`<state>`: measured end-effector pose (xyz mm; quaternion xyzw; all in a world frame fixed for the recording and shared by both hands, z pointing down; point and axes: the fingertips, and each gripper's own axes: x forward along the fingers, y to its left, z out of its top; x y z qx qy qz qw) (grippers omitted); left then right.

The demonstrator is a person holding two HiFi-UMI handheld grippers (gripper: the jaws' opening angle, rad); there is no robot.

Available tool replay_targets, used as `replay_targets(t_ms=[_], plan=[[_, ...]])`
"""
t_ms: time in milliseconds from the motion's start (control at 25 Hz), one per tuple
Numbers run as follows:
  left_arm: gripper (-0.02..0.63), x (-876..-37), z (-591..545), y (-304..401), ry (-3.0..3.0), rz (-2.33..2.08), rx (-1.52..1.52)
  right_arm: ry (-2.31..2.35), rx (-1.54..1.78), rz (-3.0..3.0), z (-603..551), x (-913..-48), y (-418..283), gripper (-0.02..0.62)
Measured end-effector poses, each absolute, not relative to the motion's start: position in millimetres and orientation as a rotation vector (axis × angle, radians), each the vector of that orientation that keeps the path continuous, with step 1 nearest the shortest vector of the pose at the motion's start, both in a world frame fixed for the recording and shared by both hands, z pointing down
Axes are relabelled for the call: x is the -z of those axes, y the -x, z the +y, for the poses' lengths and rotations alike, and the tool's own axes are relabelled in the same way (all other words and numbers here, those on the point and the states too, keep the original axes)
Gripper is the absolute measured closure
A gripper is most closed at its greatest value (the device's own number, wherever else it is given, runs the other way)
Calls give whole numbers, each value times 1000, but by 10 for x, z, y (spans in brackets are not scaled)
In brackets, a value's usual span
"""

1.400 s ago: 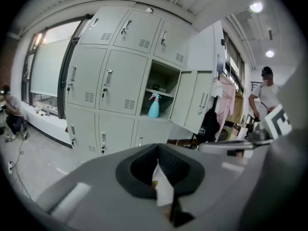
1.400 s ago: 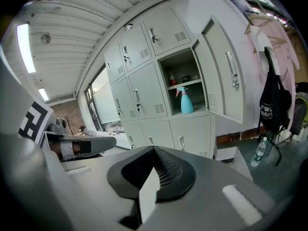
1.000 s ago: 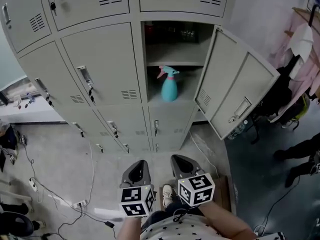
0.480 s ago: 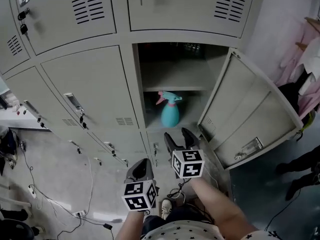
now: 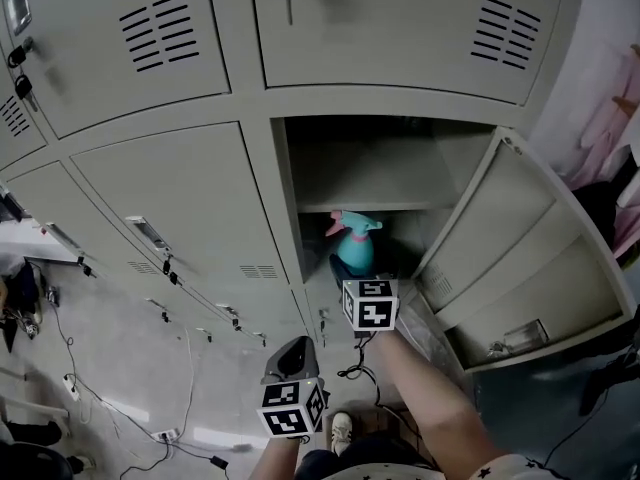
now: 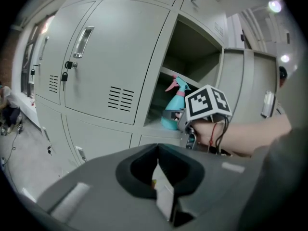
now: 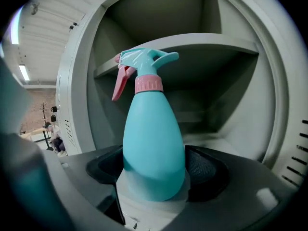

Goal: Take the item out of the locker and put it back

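A turquoise spray bottle (image 5: 357, 246) with a pink trigger and collar stands upright on the floor of the open locker compartment (image 5: 372, 173), under its inner shelf. My right gripper (image 5: 350, 266) has reached into the compartment. Its jaws are opening, and the bottle's belly (image 7: 154, 143) sits between the two pads without a clear squeeze. From the left gripper view the bottle (image 6: 172, 105) shows just beyond the right gripper's marker cube (image 6: 207, 102). My left gripper (image 5: 292, 353) hangs low in front of the lower lockers, shut and holding nothing.
The open locker's door (image 5: 520, 258) swings out to the right, close beside my right forearm. Shut locker doors (image 5: 190, 208) fill the left and top. Cables lie on the floor (image 5: 150, 433) at lower left. Pink garments (image 5: 610, 118) hang at far right.
My right gripper has moved up and forward from beside the left one into the open compartment, and its jaws have opened around the bottle. The view has come closer to the lockers.
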<state>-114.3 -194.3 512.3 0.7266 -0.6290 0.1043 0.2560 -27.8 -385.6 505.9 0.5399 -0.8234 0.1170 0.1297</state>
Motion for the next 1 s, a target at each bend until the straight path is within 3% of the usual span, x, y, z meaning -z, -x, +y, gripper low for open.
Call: replay_targets(t_ms=[360,1000], plan=[[600,-5028,-2015,1085,-2015,-1718,-297,-1538,-281,-2439,-3727,-4924,327,210],[600,-4567,-1559,860,-2112,-1655,-220,-1429,-442,-2452,-1840,-4830,-321,210]])
